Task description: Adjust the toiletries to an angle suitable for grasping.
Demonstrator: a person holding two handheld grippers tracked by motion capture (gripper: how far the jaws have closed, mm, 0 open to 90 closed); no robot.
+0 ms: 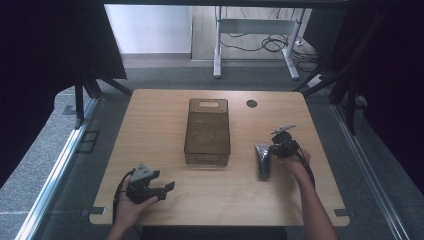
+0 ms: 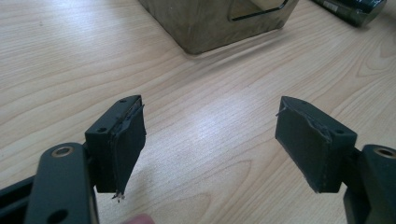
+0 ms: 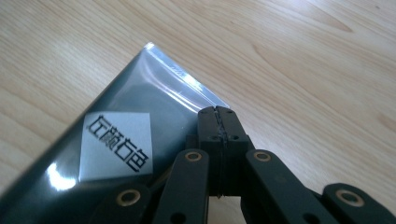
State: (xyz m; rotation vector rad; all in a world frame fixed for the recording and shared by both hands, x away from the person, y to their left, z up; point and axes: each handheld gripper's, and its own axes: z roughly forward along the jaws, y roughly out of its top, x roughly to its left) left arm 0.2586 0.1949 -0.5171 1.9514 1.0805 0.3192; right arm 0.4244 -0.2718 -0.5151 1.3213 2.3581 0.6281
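On the light wooden table stands a brown translucent plastic bin, near the middle and slightly toward the far side, with a cut-out handle at each short end. In the high view, the left gripper lies low at the near left part of the table, held by the person's left hand, and its 2 jaws point toward the right. In the left gripper view, the 2 black jaws stand wide apart with nothing between them, only bare wood; their dark pads look worn and torn at the edges. Ahead of them is a corner of the bin with its handle opening, and at the top right edge is the end of a dark shiny packet. The right gripper is at the right side of the table, to the right of the bin, held by the right hand. It holds a dark glossy packet that points down toward the near edge of the table. In the right gripper view, the 2 jaws of this gripper are pressed together on the clear sealed edge of the packet. The packet has a pale square label with 4 printed characters. I cannot tell if the packet touches the table or is lifted a little above it.
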